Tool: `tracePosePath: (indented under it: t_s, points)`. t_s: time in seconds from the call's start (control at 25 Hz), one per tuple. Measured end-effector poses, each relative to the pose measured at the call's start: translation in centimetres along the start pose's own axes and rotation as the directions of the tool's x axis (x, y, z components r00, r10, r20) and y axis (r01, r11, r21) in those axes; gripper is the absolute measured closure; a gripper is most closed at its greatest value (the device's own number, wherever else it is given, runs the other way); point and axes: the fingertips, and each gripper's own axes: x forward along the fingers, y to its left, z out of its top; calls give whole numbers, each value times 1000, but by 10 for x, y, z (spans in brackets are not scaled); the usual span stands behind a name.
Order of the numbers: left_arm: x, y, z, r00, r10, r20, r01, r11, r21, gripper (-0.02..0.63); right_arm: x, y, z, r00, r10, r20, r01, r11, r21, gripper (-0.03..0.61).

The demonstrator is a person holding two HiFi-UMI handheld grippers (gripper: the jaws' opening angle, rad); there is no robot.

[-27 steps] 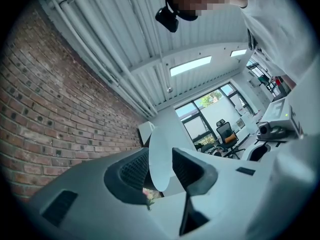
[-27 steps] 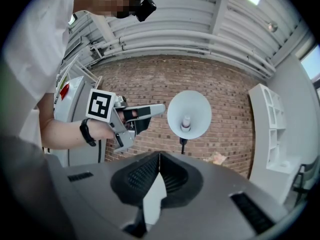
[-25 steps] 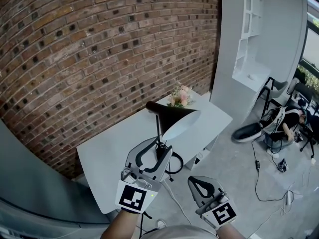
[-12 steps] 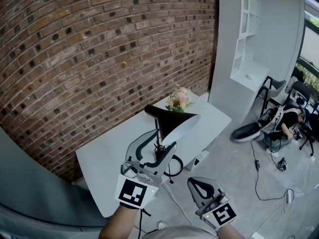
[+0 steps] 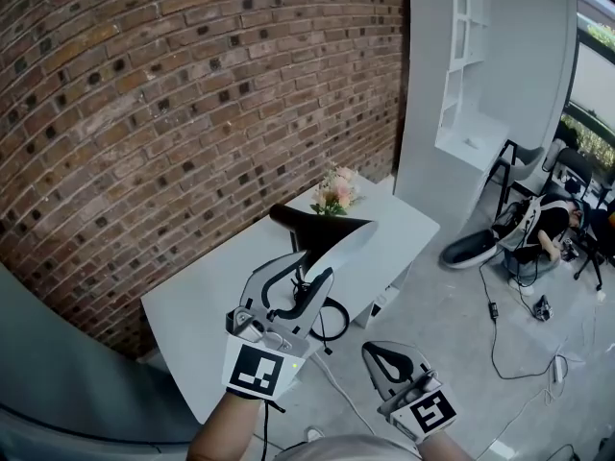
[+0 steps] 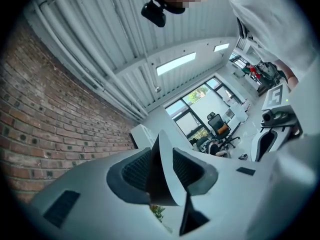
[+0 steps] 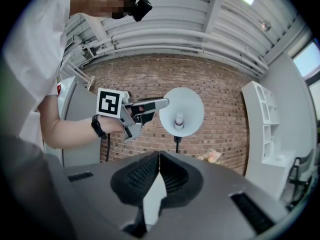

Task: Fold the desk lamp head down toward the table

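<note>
Over the white tabletop [image 5: 207,301], left gripper [image 5: 312,265] jaws have just been closing onto the black cone lamp shade [image 5: 327,233] at its rim, right gripper [image 5: 375,351] jaws together and empty; next move, likely, swing the head downward.

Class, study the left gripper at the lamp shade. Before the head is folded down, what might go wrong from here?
1. The left gripper has just been closing on only the thin rim of the lamp shade; it may slip off when pushed down.
2. The right gripper hangs shut and empty, away from the table, so the lamp stand is unbraced and may tip.
3. The flowers stand close behind the shade and may get knocked.
</note>
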Motion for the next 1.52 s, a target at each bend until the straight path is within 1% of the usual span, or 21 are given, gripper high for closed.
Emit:
tracePosePath:
  t_s: [0.12, 0.36, 0.56, 1.08, 1.28, 1.52]
  points:
    - [1, 1, -3, 1000, 4, -5, -4, 1000, 3, 494, 0, 0, -1, 1000, -8, 10, 8, 1000, 12, 560]
    - [0, 5, -5, 1000, 11, -16, -11, 1000, 20, 539, -2, -3, -4, 1000, -16, -5, 16, 1000, 10, 560]
    - [0, 3, -6, 1000, 4, -24, -3, 999, 41, 541, -4, -5, -5, 1000, -28, -7, 28, 999, 15, 560]
    - [-6, -19, -18, 999, -22, -47, 22, 1000, -3, 545, -9, -2, -13, 1000, -20, -17, 20, 999, 26, 560]
    - [-9, -24, -23, 999, -19, -51, 19, 1000, -7, 548, -12, -1, -15, 1000, -14, -22, 14, 1000, 26, 560]
    - [-10, -32, -27, 997, -28, -75, 28, 1000, 1, 548, -18, -4, -17, 1000, -15, -26, 15, 999, 29, 560]
